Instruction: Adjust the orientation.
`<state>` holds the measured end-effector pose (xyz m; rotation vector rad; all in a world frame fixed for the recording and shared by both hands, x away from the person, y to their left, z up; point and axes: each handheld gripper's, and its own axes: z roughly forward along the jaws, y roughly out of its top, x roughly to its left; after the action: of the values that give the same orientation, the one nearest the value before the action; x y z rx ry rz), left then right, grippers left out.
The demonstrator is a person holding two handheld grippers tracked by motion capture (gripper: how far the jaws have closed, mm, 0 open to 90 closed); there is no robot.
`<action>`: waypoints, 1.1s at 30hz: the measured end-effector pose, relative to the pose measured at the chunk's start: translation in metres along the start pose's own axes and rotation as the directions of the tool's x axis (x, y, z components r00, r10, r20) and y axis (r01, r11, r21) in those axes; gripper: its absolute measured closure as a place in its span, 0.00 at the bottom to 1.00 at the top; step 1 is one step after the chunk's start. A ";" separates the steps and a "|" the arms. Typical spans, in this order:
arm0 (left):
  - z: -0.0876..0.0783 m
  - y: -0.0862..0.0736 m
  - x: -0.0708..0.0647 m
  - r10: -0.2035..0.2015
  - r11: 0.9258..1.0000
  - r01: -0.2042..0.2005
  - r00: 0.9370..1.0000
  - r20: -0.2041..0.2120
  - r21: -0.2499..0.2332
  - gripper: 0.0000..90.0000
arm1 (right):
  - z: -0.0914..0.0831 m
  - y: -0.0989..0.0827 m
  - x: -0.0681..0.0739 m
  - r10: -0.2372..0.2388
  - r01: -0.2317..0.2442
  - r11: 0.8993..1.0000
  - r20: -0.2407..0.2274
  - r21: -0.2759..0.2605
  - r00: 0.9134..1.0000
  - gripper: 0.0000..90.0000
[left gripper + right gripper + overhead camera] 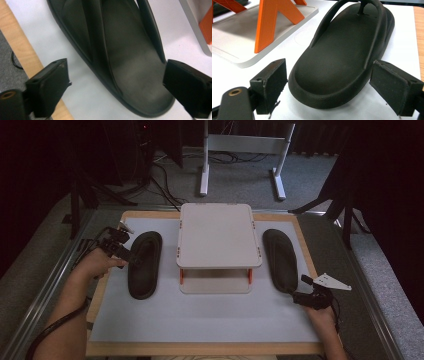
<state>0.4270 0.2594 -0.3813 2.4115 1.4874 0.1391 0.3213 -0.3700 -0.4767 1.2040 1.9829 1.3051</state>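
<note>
Two black flip-flop sandals lie flat on the white mat of the table, one either side of a white two-tier stand (219,240) with orange struts. The left sandal (144,265) sits toward the table's left edge, the right sandal (280,260) toward its right edge, both soles down and straps up.

Left claw (131,260) comes in at the left sandal's outer edge; in the left gripper view its jaws stand wide, the sandal (117,52) between them and the pads clear of it. Right claw (302,289) sits just short of the right sandal's near end, near the table's right edge. In the right gripper view the jaws are wide, the rounded heel (342,62) between them, no contact visible.

We judge these as moulded foam or rubber: light, somewhat springy, matt and grippy, not fragile. The thick sole rim across the heel looks the firmest hold; the thin strap would likely flex and swing.
</note>
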 end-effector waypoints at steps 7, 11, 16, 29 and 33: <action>0.009 0.012 0.015 -0.023 0.999 0.022 1.000 -0.010 -0.026 0.25 | 0.000 0.000 0.000 0.003 -0.003 1.000 -0.001 -0.004 1.000 0.15; 0.020 0.015 0.018 -0.033 0.999 0.033 0.999 -0.027 -0.016 0.31 | 0.000 0.000 0.000 0.002 -0.002 1.000 -0.003 -0.003 1.000 0.15; 0.029 0.019 0.018 -0.033 0.999 0.032 0.999 -0.018 -0.014 0.41 | 0.000 0.000 0.000 0.001 -0.001 1.000 -0.004 -0.002 1.000 0.16; 0.046 0.018 0.019 -0.016 1.000 0.016 1.000 0.025 0.019 0.74 | -0.001 0.000 -0.001 0.005 -0.005 1.000 -0.005 -0.014 1.000 0.16; 0.047 0.017 0.019 -0.026 1.000 0.026 0.999 0.030 0.013 0.76 | -0.001 0.000 -0.001 0.007 -0.007 1.000 -0.001 -0.017 1.000 0.16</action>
<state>0.4619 0.2597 -0.4223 2.3923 1.5104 0.0878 0.3207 -0.3713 -0.4763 1.2036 1.9662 1.3241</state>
